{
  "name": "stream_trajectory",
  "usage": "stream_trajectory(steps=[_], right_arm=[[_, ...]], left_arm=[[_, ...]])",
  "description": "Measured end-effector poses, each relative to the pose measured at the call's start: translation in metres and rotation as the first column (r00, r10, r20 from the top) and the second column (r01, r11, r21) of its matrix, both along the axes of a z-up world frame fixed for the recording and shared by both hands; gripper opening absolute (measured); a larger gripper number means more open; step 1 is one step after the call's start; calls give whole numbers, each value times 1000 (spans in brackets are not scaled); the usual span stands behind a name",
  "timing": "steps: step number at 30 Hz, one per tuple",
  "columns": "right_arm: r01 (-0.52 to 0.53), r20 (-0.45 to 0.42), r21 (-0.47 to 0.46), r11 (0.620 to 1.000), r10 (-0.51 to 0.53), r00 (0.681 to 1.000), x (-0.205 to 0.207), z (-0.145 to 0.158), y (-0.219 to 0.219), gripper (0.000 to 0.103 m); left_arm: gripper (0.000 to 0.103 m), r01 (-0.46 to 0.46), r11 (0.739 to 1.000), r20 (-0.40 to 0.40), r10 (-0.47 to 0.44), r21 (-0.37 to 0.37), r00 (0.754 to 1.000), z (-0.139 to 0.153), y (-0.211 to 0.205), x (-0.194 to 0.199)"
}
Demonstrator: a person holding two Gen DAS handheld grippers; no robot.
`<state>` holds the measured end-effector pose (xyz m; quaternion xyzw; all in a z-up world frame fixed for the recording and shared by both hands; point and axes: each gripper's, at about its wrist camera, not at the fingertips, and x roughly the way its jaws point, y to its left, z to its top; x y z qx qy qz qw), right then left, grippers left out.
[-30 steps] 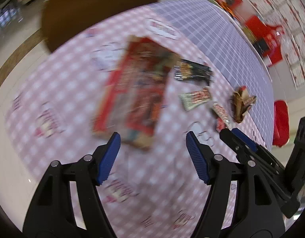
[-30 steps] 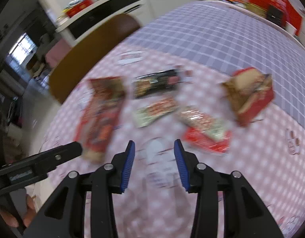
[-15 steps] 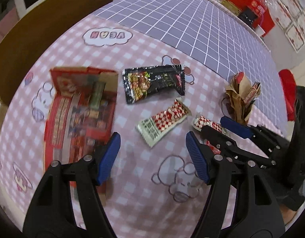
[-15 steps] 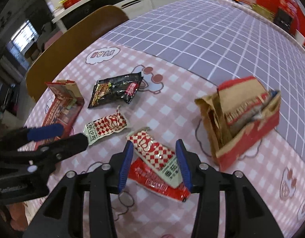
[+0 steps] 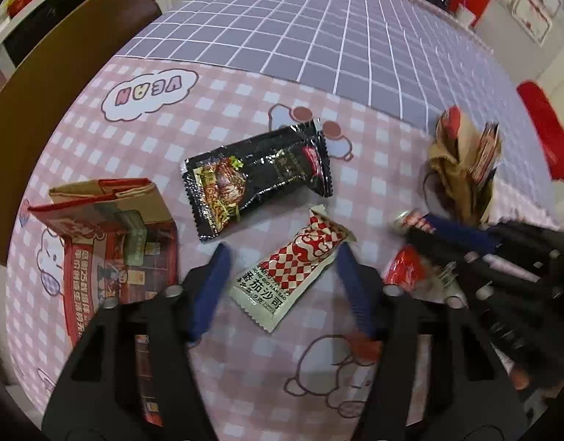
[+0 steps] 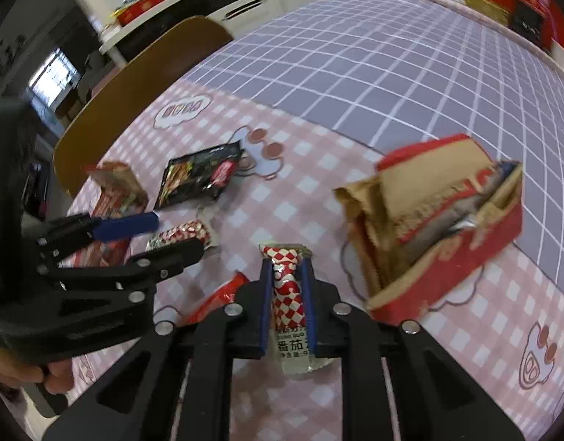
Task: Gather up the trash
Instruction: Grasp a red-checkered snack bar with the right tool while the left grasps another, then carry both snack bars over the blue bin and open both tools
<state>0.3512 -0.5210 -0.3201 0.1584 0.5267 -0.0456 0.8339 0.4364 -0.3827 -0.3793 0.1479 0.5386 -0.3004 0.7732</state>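
Note:
My left gripper [image 5: 282,261] is open, its blue pads on either side of a red-and-white checked sachet [image 5: 293,268] lying on the pink checked tablecloth [image 5: 245,84]. My right gripper [image 6: 286,275] is shut on a second red-and-white checked sachet [image 6: 287,290], which overlaps a red wrapper [image 6: 216,299]. A black snack packet [image 5: 256,174] lies just beyond the left gripper. A torn red and brown box [image 6: 440,224] stands to the right. The right gripper also shows in the left wrist view [image 5: 443,235], and the left gripper shows in the right wrist view [image 6: 153,235].
A flattened red carton [image 5: 113,242] lies at the left near the table's edge. A brown chair back [image 5: 54,70] stands behind the table's left side. The far half of the cloth is purple grid [image 5: 337,33]. Red boxes sit at the far edge [image 6: 531,3].
Both grippers moved forward and down toward the wrappers. My right gripper has closed on a checked sachet. My left gripper now straddles the other checked sachet.

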Motion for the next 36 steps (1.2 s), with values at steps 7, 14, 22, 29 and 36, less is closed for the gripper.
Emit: stream_trajectory(steps=[7, 14, 22, 29, 36], right_arm=[[40, 23, 44, 998, -41, 999, -6, 9, -6, 15], [44, 51, 48, 998, -47, 998, -10, 28, 4, 14], [-61, 108, 63, 996, 54, 993, -1, 64, 56, 14], [-235, 116, 91, 968, 224, 968, 10, 78, 160, 14], [-445, 112, 136, 885, 433, 895, 9, 78, 312, 14]], left_arm=[[29, 69, 997, 34, -70, 33, 997, 0, -11, -5], [11, -46, 991, -107, 32, -125, 994, 10, 13, -4], [11, -220, 925, -179, 171, -310, 969, 53, 83, -15], [11, -388, 856, -195, 339, -343, 920, 75, 194, -19], [11, -549, 770, -203, 511, -326, 836, 81, 340, -55]])
